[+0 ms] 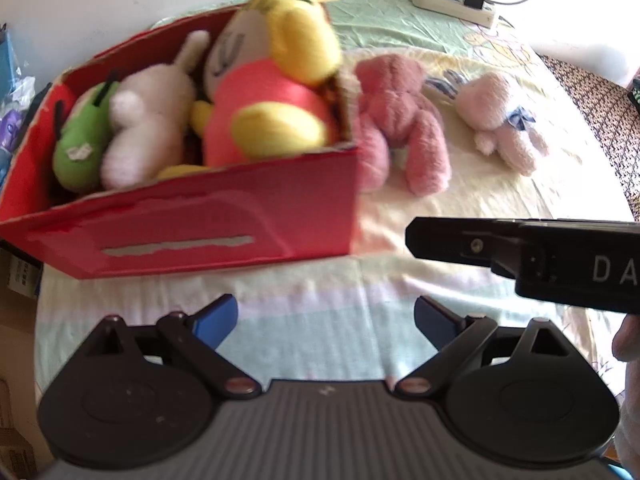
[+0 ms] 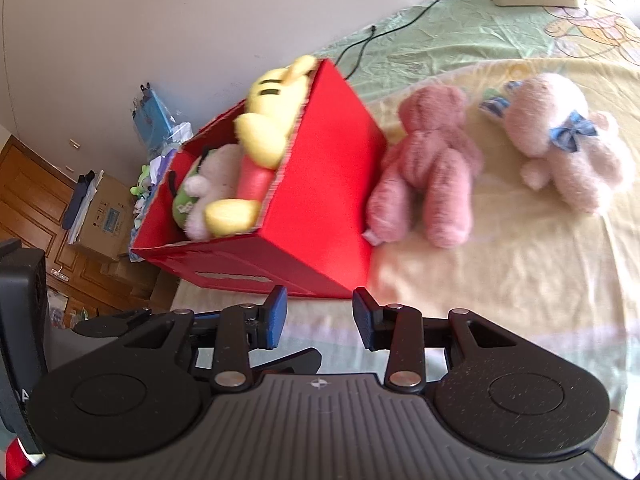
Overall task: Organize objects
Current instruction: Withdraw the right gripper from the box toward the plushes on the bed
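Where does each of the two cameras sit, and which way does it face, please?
Left wrist: on the left gripper, facing the red box of plush toys; open jaws, the right gripper and a hand show.
Right wrist: on the right gripper, box at left; open jaws show.
Shared: box, dark pink bear, pale pink plush, power strip.

Your workspace was a bed [image 2: 500, 248] covered with a pastel cartoon-print sheet. On it sat a red cardboard box [image 1: 224, 216], a dark pink teddy bear [image 1: 400, 116] touching the box's side, a pale pink plush [image 1: 500, 116] farther along, and a white power strip [image 1: 452, 0] near the far edge.
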Tool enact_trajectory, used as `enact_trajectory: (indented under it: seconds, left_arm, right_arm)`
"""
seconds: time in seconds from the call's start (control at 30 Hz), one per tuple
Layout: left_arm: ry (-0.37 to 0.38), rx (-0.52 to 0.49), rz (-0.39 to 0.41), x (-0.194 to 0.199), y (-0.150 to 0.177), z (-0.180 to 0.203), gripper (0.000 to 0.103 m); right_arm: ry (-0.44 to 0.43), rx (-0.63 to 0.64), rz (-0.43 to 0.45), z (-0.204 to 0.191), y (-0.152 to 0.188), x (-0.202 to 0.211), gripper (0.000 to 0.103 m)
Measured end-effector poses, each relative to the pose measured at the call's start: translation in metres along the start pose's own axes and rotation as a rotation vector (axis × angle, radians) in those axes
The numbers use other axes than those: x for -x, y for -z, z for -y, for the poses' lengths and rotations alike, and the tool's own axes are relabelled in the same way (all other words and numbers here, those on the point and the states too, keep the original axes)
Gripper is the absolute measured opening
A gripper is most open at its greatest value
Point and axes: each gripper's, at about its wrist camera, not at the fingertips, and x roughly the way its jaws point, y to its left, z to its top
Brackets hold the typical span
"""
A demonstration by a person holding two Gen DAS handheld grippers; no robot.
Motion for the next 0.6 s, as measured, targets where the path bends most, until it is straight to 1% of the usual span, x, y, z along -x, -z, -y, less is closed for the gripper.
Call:
enact_trajectory:
  seconds: [0.37,0.6]
  left_arm:
    - [0.008,-0.058,-0.027,-0.017,-0.009,0.052,0.095]
    - [0.011,-0.097,-0.041,-0.029,-0.016,0.081,0.095]
  right_arm:
    - [0.015,-0.057,0.007,0.044,0.003,0.028,0.040]
    - [0.039,-0.109,0.021,0.073,0.004,0.044,0.040]
